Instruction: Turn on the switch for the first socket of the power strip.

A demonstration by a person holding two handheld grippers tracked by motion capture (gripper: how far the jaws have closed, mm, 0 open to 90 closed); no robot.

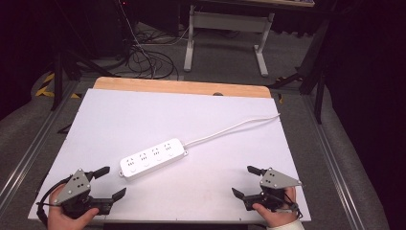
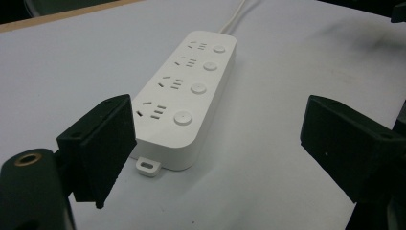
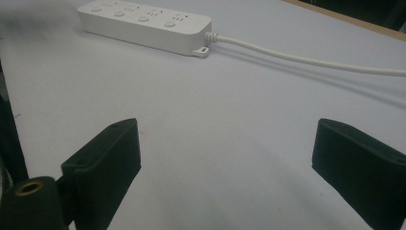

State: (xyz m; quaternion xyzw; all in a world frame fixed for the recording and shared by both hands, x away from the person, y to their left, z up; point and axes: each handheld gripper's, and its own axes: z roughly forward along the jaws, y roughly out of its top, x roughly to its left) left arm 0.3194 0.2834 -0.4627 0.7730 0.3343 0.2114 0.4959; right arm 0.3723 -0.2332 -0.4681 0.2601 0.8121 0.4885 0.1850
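Observation:
A white power strip with several sockets and round buttons lies slantwise in the middle of the white board. Its white cable runs off to the board's right edge. My left gripper rests at the near left corner, open and holding nothing; the left gripper view has the power strip just beyond its jaws. At the near right my right gripper is open too, with bare board between its jaws. From there the power strip and the cable lie farther off.
The white board covers a wooden table whose far edge shows. Behind it stand a white desk frame and loose cables on the floor. Metal rails run along both sides of the table.

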